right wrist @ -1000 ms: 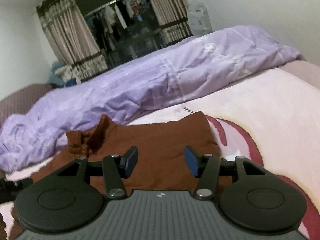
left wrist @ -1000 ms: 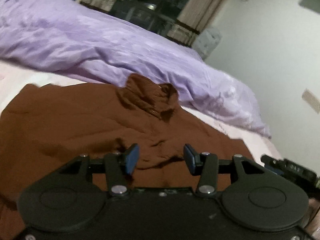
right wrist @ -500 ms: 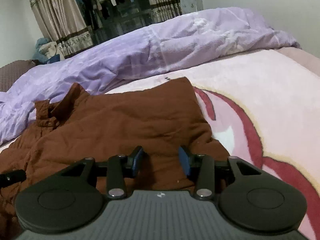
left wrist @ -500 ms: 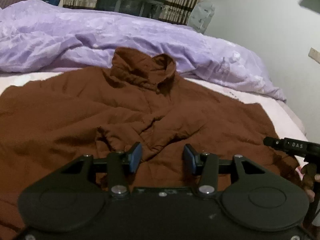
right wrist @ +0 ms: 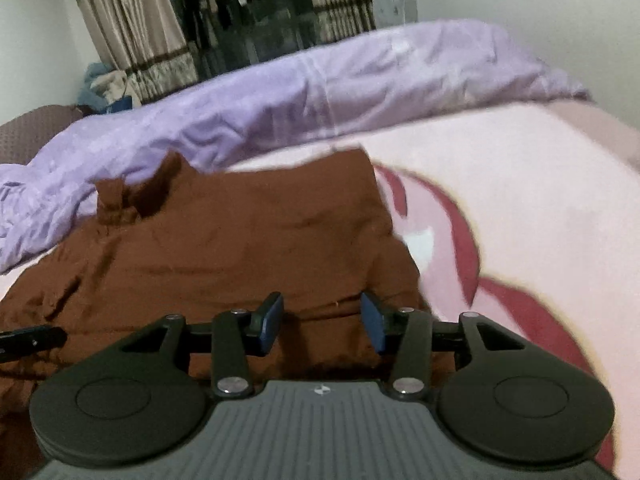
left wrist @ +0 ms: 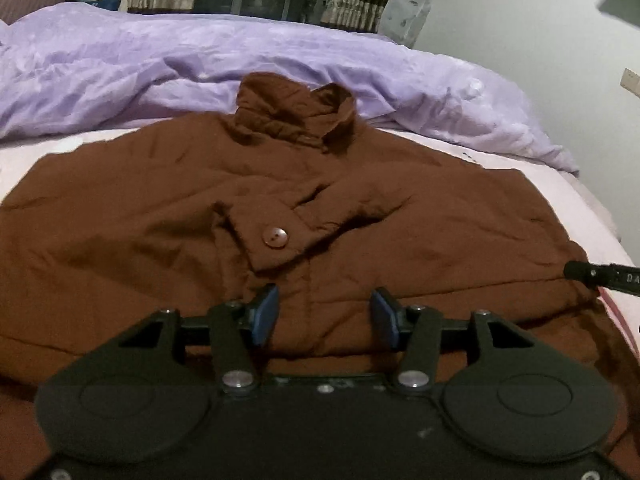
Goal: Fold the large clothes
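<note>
A large brown jacket (left wrist: 160,208) lies spread flat on the bed, collar (left wrist: 296,116) at the far side. A flap with a round button (left wrist: 274,237) lies on its middle. My left gripper (left wrist: 324,314) hovers low over the near hem. Its jaws are opening, with only cloth beneath them and the pads pressing on nothing. In the right wrist view the jacket (right wrist: 240,248) fills the left and centre. My right gripper (right wrist: 322,322) stands over its near right corner. Its jaws are also opening, and no fabric is pinched.
A crumpled purple duvet (left wrist: 120,72) runs along the far side of the bed, behind the collar. The pink blanket (right wrist: 520,200) with a red pattern lies bare to the right of the jacket. Curtains (right wrist: 132,32) and a white wall stand beyond.
Both grippers sank closer to the jacket's near edge. The left view rolled level, and the button flap came into sight. The right jaws narrowed a little.
</note>
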